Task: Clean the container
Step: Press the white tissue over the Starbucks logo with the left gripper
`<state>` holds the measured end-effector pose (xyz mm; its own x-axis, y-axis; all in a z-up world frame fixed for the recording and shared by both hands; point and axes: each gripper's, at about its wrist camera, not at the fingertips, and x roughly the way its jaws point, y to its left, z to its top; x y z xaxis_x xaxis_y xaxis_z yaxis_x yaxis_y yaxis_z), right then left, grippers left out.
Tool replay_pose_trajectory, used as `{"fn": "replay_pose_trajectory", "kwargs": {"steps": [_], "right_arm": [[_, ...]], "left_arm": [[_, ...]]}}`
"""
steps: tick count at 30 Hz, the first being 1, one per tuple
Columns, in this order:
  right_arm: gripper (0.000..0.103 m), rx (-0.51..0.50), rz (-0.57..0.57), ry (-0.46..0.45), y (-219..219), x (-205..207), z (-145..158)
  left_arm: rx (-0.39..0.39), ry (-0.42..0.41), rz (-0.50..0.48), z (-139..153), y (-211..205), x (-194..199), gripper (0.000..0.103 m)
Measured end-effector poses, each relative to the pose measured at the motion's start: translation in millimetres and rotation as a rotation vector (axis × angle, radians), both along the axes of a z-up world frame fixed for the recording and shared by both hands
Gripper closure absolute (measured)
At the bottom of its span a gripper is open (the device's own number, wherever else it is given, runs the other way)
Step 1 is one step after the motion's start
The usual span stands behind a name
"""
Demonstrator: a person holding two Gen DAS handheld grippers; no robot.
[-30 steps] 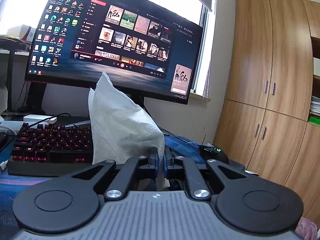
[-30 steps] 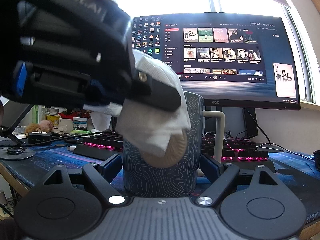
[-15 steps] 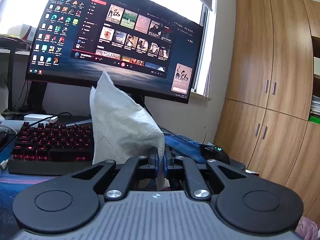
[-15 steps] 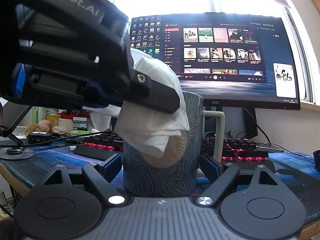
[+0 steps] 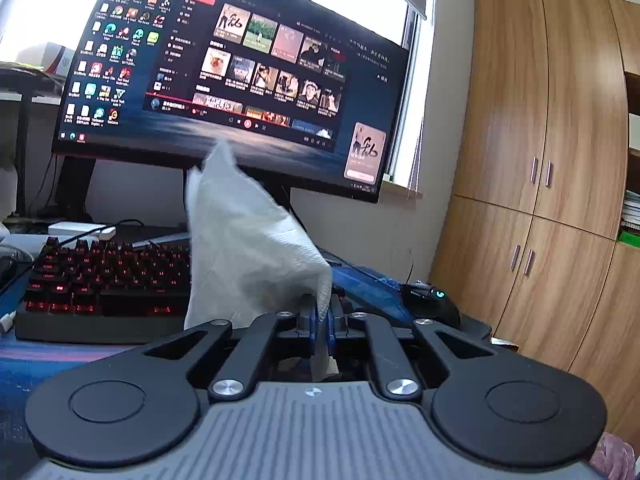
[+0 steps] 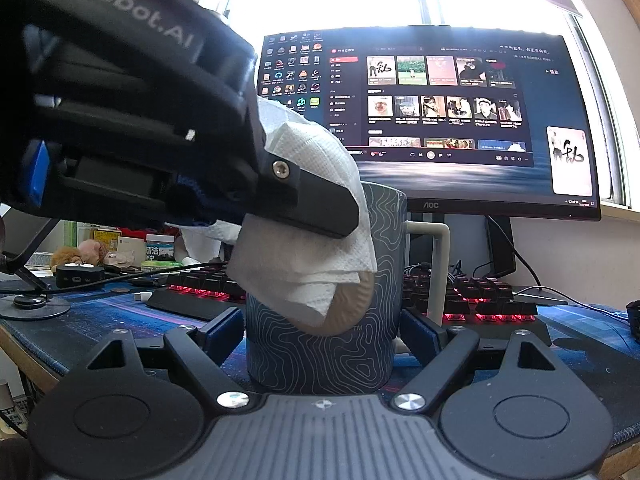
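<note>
Mug (image 6: 320, 344) upright on surface (image 6: 560, 332), gripped between right gripper (image 6: 322, 332) fingers (image 6: 224, 330). Left gripper (image 5: 320, 320) clenched on paper towel (image 5: 248, 248), just above mug rim.

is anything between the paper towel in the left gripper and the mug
Nothing visible blocks it. The left gripper is shut on the paper towel, which hangs right in front of the mug; whether they touch is unclear. The right gripper flanks the mug's sides, leaving its front open.
</note>
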<state>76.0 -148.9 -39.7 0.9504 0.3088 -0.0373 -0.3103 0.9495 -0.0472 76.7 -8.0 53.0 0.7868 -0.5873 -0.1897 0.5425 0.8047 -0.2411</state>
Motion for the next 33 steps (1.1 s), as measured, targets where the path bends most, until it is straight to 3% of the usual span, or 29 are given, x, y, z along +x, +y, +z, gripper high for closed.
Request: {"fn": "replay_pose_trajectory", "kwargs": {"steps": [33], "right_arm": [[0.015,0.0,0.001,0.0,0.3,0.1,0.5]], "left_arm": [[0.0,0.007,0.009,-4.8,-1.6,-0.5,0.094]]}}
